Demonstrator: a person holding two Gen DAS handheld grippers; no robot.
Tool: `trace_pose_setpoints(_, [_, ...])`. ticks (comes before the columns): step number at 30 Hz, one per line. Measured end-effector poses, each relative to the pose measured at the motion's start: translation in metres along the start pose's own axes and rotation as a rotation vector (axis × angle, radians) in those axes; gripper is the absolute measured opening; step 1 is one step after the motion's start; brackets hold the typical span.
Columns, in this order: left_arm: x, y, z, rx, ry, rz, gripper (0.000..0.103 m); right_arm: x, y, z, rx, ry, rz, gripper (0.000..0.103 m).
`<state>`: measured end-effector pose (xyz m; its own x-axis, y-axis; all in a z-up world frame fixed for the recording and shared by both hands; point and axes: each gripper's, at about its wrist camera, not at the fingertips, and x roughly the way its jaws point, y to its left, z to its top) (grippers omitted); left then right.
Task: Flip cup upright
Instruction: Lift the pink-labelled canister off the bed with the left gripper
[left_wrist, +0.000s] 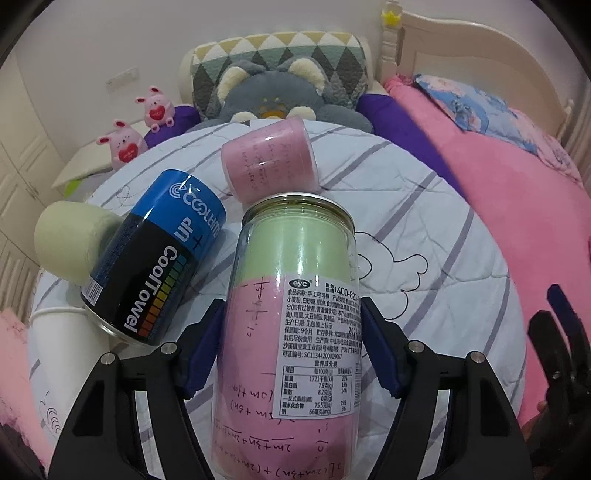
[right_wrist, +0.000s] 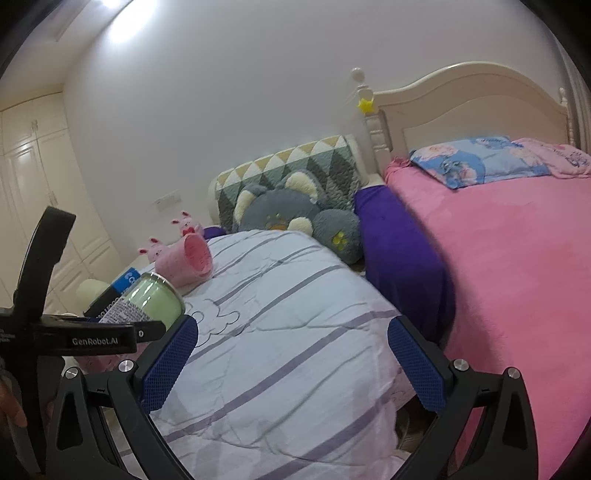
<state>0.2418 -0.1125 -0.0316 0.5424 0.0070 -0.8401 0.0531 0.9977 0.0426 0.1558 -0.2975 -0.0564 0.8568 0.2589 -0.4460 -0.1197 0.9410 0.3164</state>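
My left gripper (left_wrist: 291, 343) is shut on a clear plastic jar (left_wrist: 295, 325) with green and pink paper inside and a white label; the blue pads press both of its sides, and its metal-rimmed mouth points away from me. The jar also shows in the right wrist view (right_wrist: 155, 301), at the far left behind the left gripper's body. My right gripper (right_wrist: 291, 363) is open and empty above the striped quilt (right_wrist: 280, 332). A pink cup (left_wrist: 269, 158) lies on its side beyond the jar; in the right wrist view the cup (right_wrist: 186, 264) has its mouth facing right.
A blue and black CoolTowel can (left_wrist: 155, 258) lies tilted left of the jar, over a pale green cup (left_wrist: 70, 242) and a white cup (left_wrist: 62, 328). Grey plush cushion (left_wrist: 273, 94), pink bunny toys (left_wrist: 127, 142) and a patterned pillow lie behind. A pink blanket (right_wrist: 517, 277) covers the bed at right.
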Motion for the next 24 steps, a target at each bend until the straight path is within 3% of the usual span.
trace_pose_setpoints(10, [-0.017, -0.004, -0.006, 0.041, -0.004, -0.017, 0.072, -0.010, 0.007, 0.003, 0.004, -0.002, 0.008, 0.103])
trace_pose_setpoints(24, [-0.089, 0.027, -0.036, 0.021, -0.084, -0.043, 0.072, -0.057, 0.046, -0.001, -0.027, -0.052, 0.013, 0.103])
